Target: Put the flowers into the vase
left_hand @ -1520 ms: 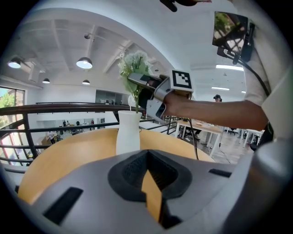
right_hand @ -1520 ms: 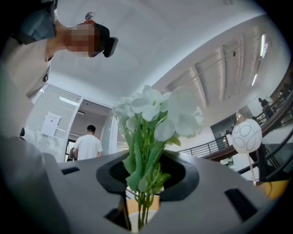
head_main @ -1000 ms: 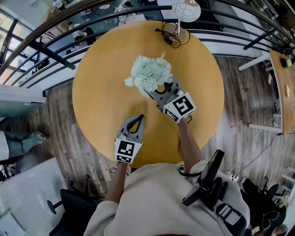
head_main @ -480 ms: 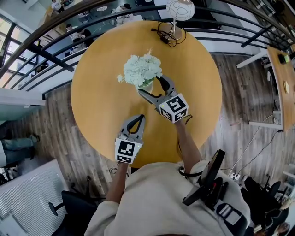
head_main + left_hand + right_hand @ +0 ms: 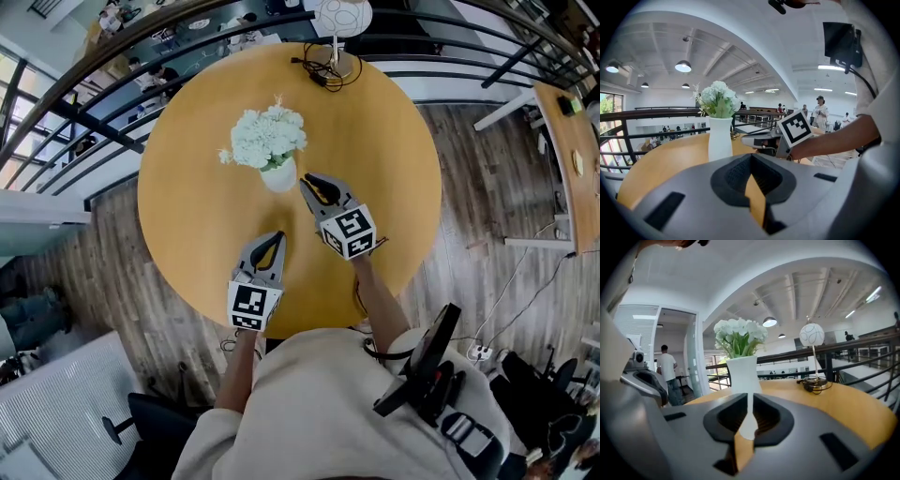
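While the white flowers (image 5: 267, 136) stand bunched upright in the white vase (image 5: 279, 175), that vase sits on the round yellow worktop (image 5: 394, 141), a little left of its centre in the head view. Just beside the vase, on the side toward the person, the right claw (image 5: 307, 181) points at it without touching. Its jaws have just been closing and now leave only a thin slit between them. Nothing is pinched there; in the right gripper view the vase (image 5: 743, 373) shows through that slit from farther off, with the blooms (image 5: 739, 333) above it. Nearer the person, the left claw (image 5: 277, 236) hangs over the worktop's near part, well apart from the vase. Its jaws are pressed together on nothing, and bare wood shows beyond them. From the left gripper view the vase (image 5: 720, 138) stands straight ahead, with the right claw's marker cube (image 5: 799, 127) to its right. At the far rim stands a globe lamp (image 5: 340, 17) with a coiled cable (image 5: 319, 73) at its foot.
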The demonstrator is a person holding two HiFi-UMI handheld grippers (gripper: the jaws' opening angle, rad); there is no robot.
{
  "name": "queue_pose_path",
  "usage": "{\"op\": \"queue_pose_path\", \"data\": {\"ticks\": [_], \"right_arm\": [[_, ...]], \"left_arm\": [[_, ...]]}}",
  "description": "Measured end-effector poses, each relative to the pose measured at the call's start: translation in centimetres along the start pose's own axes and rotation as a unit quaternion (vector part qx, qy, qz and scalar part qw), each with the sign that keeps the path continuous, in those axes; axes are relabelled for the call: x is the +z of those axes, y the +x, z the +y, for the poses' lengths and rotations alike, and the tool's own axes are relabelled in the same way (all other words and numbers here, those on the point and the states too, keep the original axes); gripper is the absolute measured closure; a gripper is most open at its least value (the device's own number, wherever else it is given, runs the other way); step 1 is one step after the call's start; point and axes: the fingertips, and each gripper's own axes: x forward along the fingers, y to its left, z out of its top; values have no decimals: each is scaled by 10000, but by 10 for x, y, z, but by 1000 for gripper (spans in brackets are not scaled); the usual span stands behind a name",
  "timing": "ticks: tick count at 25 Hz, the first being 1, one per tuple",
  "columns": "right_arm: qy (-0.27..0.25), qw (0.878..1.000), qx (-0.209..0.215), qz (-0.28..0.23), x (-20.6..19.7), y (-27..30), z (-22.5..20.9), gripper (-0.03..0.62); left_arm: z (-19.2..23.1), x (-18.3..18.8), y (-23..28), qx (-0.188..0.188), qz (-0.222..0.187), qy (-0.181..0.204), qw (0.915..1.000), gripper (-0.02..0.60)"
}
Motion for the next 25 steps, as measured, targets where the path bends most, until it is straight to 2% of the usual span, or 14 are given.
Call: {"op": "queue_pose_path", "data": {"ticks": [2,8,12,20,25], "right_arm": [[-152,9998,-147,3,1,-11,2,586],[-414,9990,-3,-185,10,-50,24,586],[-518,9982,-93,-299,14,-74,34,586],[-603,9972,-301,-320,12,-119,76,586],[-768,9955,-509,-206,-1,-145,127,586]], "left_arm": [[-5,4,0,9,-36,35,10000,574],[-23,12,-4,102,-134,194,9997,574],[-38,20,-9,52,-264,289,9992,574],[-62,14,-28,-325,-449,392,9977,574],[-75,1,-77,-480,-624,500,9956,574]]}}
